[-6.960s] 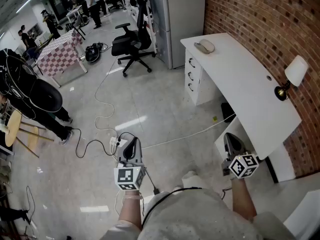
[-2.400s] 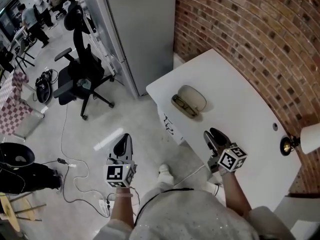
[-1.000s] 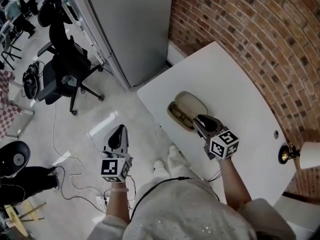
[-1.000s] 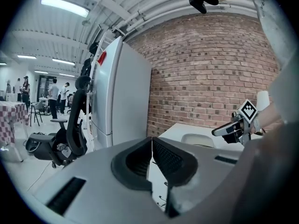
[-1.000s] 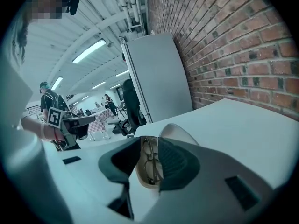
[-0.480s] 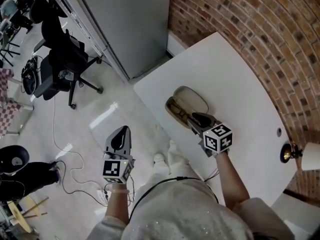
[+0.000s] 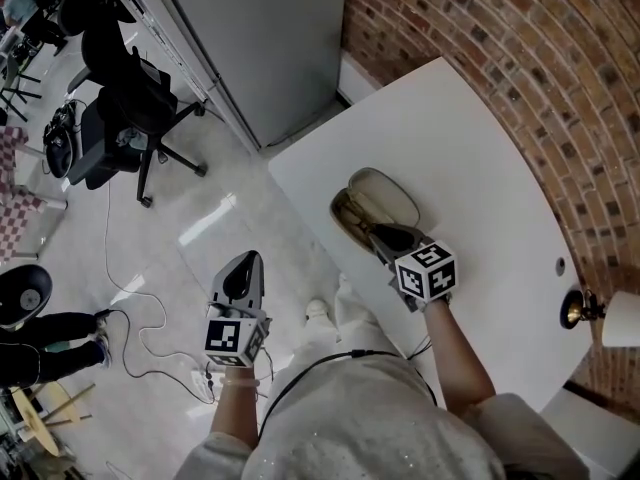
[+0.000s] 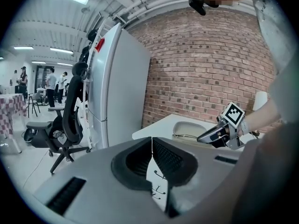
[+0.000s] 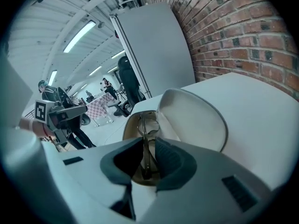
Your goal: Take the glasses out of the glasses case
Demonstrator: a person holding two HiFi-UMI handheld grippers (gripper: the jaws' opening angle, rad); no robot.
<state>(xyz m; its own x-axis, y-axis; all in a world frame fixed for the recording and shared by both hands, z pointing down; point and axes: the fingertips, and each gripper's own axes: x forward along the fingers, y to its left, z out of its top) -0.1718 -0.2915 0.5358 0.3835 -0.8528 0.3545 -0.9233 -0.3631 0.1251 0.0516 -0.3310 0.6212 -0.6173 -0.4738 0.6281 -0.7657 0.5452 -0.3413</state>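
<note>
- One open, beige, oval glasses case lies on the white surface, with one thin-framed pair of folded glasses inside it. I have two grippers.
- My right gripper, at the case's 5 o'clock, has just been closing. Its jaws stand narrow around the glasses but are not visibly pinching them yet.
- My left gripper, jaws together and empty, hangs over the floor at 8 o'clock.
- Risks, as I judge them: nothing steadies the case, so it could lift along with the glasses, and an off-centre pinch could twist them loose.
</note>
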